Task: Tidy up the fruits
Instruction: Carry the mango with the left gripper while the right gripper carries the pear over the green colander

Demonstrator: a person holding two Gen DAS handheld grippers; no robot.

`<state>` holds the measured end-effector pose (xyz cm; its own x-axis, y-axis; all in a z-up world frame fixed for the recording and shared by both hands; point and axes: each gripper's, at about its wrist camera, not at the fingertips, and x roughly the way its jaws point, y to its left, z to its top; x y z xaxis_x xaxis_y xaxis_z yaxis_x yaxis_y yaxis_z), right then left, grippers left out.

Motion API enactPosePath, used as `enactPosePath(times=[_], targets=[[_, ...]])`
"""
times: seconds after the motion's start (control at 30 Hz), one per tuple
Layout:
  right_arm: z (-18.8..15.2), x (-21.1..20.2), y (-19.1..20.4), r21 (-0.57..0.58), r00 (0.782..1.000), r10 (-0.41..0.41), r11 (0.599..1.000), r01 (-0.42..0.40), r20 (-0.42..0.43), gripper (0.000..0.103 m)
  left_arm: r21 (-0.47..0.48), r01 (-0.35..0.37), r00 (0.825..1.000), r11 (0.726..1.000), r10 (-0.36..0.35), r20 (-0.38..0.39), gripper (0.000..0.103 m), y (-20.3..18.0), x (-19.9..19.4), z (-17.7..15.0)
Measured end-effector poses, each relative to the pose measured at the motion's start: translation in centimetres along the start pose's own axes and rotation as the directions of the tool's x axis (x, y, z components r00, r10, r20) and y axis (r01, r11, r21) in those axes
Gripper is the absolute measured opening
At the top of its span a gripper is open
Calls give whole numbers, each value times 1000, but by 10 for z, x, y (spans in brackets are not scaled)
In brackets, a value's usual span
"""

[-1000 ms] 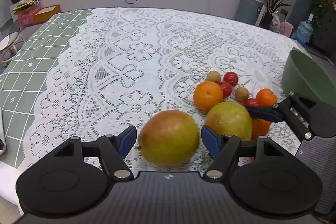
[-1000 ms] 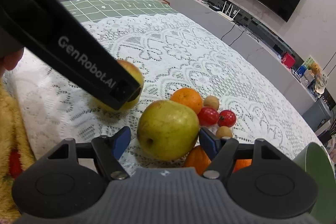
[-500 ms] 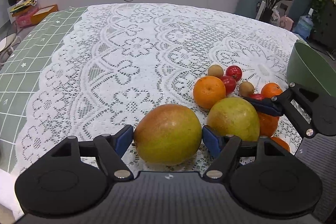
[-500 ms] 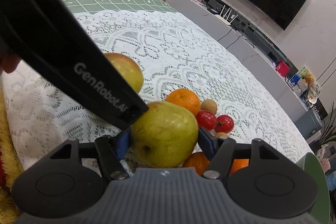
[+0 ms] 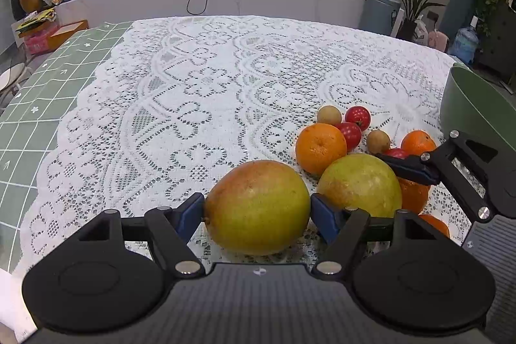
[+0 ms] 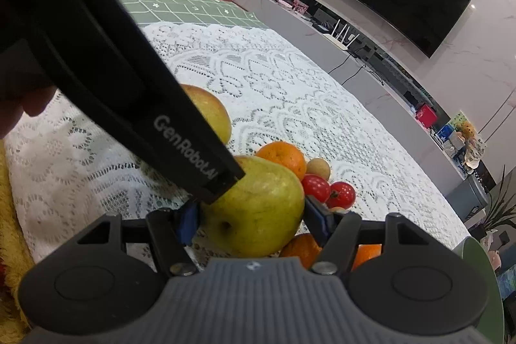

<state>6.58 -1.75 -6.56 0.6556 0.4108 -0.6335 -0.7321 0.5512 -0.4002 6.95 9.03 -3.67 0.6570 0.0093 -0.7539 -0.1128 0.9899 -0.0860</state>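
A red-green mango (image 5: 258, 208) lies on the lace cloth between the blue pads of my left gripper (image 5: 254, 210). Its jaws are closing and both pads touch the mango's ends. Right beside it sits a yellow-green pear (image 6: 258, 208), held between the pads of my right gripper (image 6: 250, 215), whose jaws are also closing. In the left wrist view the pear (image 5: 358, 182) shows with one right finger (image 5: 406, 170) against its far side. A black left finger (image 6: 193, 150) crosses the right wrist view and hides part of the mango (image 6: 209, 108).
Behind the pear lie oranges (image 5: 321, 147) (image 5: 418, 143), two red tomatoes (image 5: 358, 117) and small brown fruits (image 5: 329, 115). A green bowl (image 5: 477, 108) stands at the right table edge. A green checked cloth (image 5: 48, 92) covers the left side.
Both grippers have slid further around their fruits. The left pads, earlier apart from the mango, now touch it. The right jaws have narrowed onto the pear.
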Motion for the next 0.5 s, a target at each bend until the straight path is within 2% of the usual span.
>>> enactPosePath(times=[0.5], targets=[[0, -40, -3, 7, 995, -55, 998, 55, 84, 64, -95, 36, 998, 995, -31, 55, 82, 3, -25, 4]])
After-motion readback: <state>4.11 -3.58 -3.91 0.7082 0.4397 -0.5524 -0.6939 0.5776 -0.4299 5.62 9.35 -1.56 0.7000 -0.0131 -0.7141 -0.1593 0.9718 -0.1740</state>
